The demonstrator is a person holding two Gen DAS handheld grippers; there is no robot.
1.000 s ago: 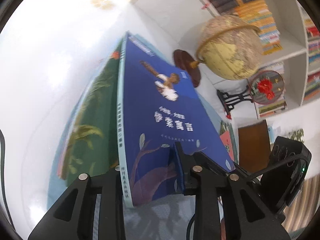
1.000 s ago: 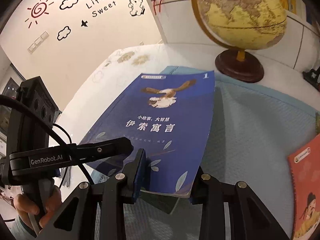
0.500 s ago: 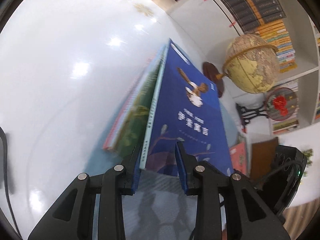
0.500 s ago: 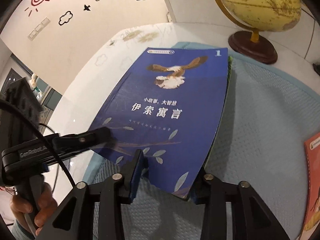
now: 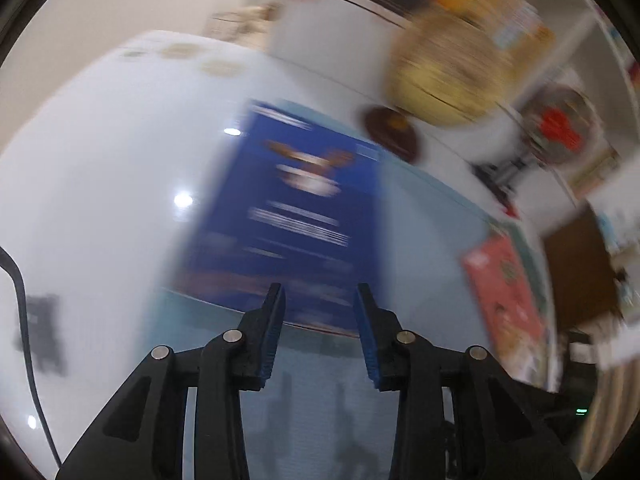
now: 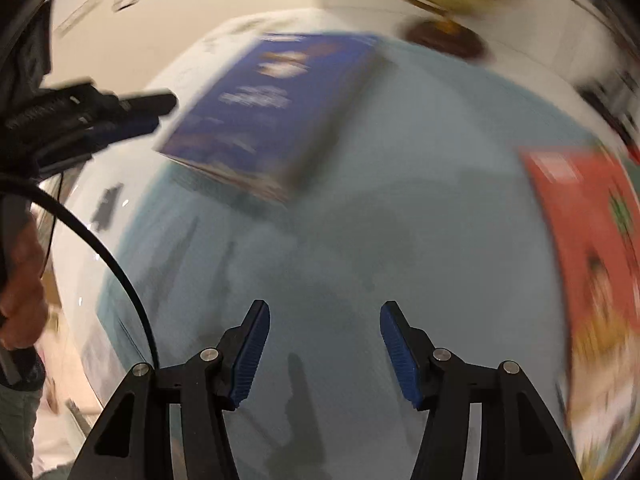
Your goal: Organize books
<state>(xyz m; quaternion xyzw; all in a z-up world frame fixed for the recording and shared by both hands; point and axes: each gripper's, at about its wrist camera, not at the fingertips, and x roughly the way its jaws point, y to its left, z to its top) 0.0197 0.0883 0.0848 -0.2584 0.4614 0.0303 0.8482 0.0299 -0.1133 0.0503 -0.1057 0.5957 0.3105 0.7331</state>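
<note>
On the teal mat (image 6: 360,208), blue book (image 6: 272,108) lies near globe (image 5: 448,64); both hand-held grippers opening, empty.

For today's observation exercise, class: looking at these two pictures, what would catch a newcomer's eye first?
The blue book lies on the pale blue mat, toward its far left side. A red book lies at the mat's right edge, and a yellow globe stands behind the mat.
</note>
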